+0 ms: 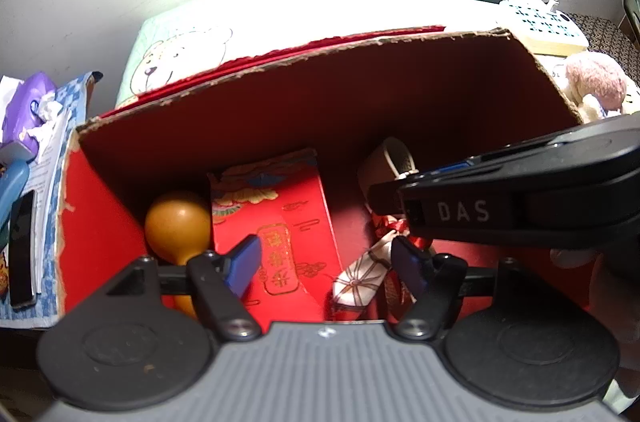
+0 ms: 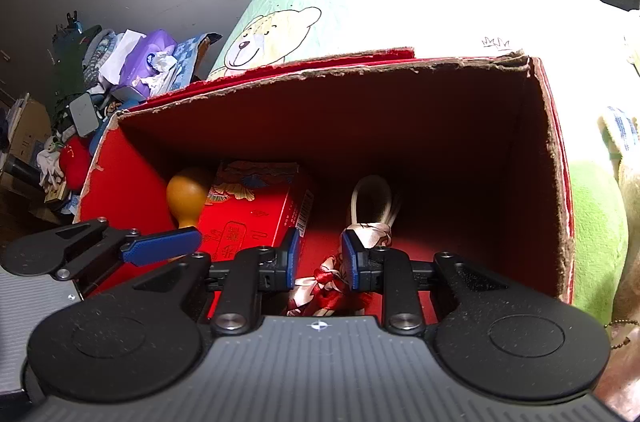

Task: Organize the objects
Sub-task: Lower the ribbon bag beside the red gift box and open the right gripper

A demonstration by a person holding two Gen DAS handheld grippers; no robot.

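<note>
Here the left gripper (image 1: 324,264) hung with jaws wide and empty above the red packet (image 1: 276,222) inside the cardboard box (image 2: 544,182); the right gripper (image 2: 320,262), jaws narrow, straddled the patterned scarf (image 2: 332,282), whether gripping cannot be told; lowering straight would avoid snagging.

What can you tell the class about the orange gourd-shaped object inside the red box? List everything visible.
The orange gourd looks smooth and glossy, like lacquered wood or plastic, with a bright highlight. A round bulb narrows to a neck below; the lower part is hidden behind the left gripper. It sits in the near left corner of the red cardboard box, squeezed between the box's left wall and a red packet with gold lettering. From the right wrist view it appears tilted. No gripper touches it.
</note>
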